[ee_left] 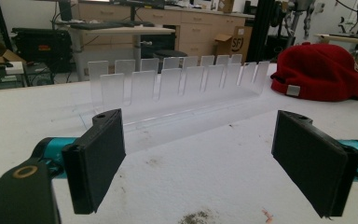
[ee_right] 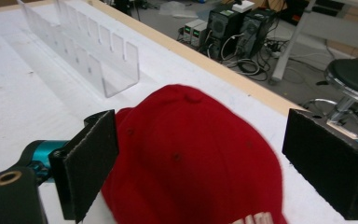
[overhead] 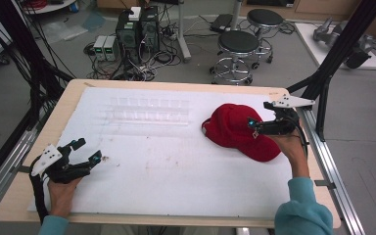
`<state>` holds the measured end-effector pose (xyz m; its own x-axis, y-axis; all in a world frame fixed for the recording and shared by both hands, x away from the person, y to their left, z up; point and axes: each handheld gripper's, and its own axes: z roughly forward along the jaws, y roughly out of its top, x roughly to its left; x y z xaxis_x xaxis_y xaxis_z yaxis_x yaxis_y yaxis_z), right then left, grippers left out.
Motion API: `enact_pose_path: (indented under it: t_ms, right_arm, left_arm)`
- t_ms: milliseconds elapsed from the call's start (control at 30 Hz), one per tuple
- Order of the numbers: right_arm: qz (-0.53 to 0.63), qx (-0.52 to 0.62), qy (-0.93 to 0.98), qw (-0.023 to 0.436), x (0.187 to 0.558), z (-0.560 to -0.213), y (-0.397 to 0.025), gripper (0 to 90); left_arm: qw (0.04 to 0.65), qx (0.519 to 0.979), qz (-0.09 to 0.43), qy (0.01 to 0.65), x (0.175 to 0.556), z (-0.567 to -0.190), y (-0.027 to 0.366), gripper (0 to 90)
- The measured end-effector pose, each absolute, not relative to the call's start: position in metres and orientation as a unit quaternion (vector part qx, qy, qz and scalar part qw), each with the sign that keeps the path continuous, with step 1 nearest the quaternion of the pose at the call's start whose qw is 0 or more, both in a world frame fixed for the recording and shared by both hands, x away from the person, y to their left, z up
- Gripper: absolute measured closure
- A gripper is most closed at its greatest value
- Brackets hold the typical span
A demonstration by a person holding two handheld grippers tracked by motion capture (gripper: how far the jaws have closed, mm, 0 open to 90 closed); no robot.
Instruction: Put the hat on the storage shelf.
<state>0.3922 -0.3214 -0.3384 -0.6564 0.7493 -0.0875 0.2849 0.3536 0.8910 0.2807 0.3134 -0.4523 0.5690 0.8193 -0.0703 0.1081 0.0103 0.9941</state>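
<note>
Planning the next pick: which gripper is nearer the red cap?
Right. The right gripper hovers over the red cap, jaws open around its crown. The left gripper sits far across the table, near its front left corner.

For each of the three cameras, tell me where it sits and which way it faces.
High view: above the person's side, looking forward and down on the table; both forearms show.
Left gripper view: on the left gripper, facing the clear rack.
Right gripper view: on the right gripper, over the red cap.
Shared: every view shows cap and rack.
</note>
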Motion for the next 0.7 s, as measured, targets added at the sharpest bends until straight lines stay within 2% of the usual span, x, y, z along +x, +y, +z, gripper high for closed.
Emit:
enact_pose_path:
  t_ms: [267,467,700]
  right_arm:
    - [0.432,0.341,0.801,0.237,0.409,-0.348,-0.324,9.6]
    - [0.414,0.335,0.814,0.23,0.419,-0.342,-0.328,9.6]
    - [0.382,0.344,0.832,0.207,0.43,-0.359,-0.323,9.6]
  left_arm:
    - [0.612,0.64,0.291,0.361,0.281,-0.452,0.313,17.4]
    - [0.612,0.64,0.29,0.362,0.281,-0.452,0.313,17.4]
    - [0.612,0.641,0.291,0.361,0.281,-0.452,0.314,17.4]
